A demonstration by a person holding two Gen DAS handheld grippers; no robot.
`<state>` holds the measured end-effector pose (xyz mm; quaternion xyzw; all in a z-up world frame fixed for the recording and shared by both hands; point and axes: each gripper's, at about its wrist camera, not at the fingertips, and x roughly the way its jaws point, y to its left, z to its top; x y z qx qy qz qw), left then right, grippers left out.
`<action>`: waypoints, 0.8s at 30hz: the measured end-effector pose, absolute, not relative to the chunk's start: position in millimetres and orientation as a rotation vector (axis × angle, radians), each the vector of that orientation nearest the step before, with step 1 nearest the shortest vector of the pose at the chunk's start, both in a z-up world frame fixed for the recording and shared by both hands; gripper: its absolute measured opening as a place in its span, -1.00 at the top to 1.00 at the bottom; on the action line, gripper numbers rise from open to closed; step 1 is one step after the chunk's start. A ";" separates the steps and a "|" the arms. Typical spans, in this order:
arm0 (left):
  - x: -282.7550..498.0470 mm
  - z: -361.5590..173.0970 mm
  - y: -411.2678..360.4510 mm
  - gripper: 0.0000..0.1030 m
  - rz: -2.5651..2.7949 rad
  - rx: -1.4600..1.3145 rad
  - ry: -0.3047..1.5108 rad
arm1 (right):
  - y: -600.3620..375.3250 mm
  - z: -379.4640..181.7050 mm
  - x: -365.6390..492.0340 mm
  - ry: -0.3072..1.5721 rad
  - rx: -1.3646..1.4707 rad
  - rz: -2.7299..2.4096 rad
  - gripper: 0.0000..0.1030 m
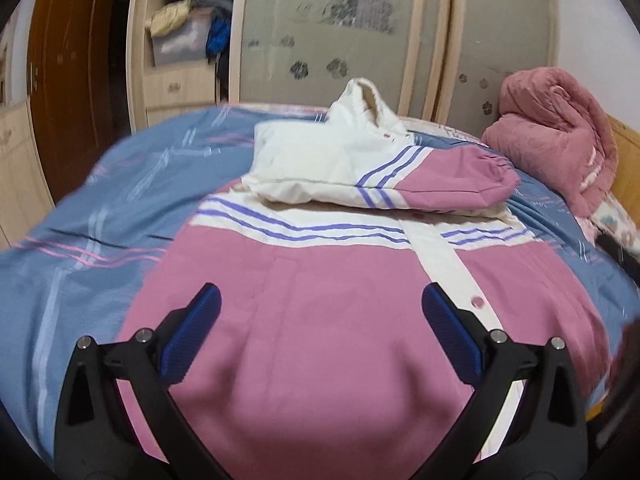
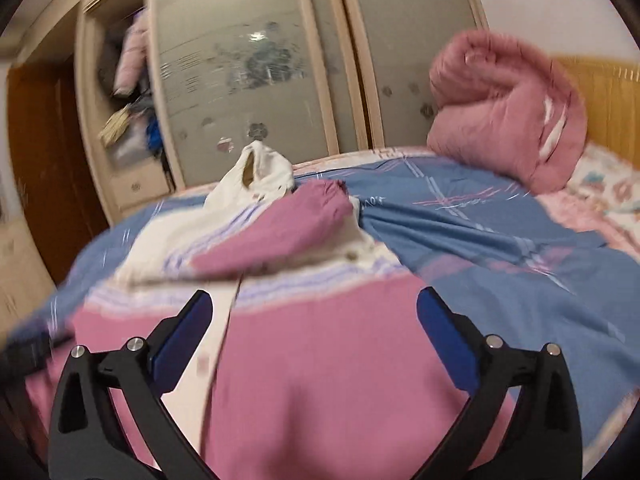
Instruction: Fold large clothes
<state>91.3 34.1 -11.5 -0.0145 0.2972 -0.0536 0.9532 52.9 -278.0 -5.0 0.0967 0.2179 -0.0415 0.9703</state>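
A pink and white hooded jacket (image 1: 320, 300) with purple stripes lies face up on the blue bedsheet (image 1: 100, 220). One sleeve (image 1: 440, 180) is folded across its chest, and the white hood (image 1: 364, 104) points toward the wardrobe. My left gripper (image 1: 320, 312) is open and empty, hovering over the jacket's lower left half. My right gripper (image 2: 314, 320) is open and empty over the jacket (image 2: 320, 360) near its white button placket (image 2: 216, 340). The folded sleeve (image 2: 280, 236) and hood (image 2: 260, 172) show beyond it.
A rolled pink quilt (image 1: 560, 140) sits at the bed's right by the wooden headboard (image 2: 600, 100). A wardrobe with frosted sliding doors (image 1: 340, 40) stands behind the bed, with an open shelf of clothes (image 1: 188, 28) at left. A brown door (image 1: 68, 80) is far left.
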 end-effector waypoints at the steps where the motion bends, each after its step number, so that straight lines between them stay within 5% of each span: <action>1: 80.4 -8.3 33.7 -0.96 -0.114 -0.012 0.590 | -273.6 -9.2 39.5 0.444 0.190 -0.088 -0.97; 7: 28.8 6.8 47.6 -0.96 -0.074 0.011 0.523 | -255.0 -16.7 23.6 0.478 0.113 -0.058 -0.97; 24: 43.1 -17.3 26.6 -0.96 -0.067 0.033 0.612 | -273.5 -23.8 15.7 0.521 0.114 -0.073 -0.97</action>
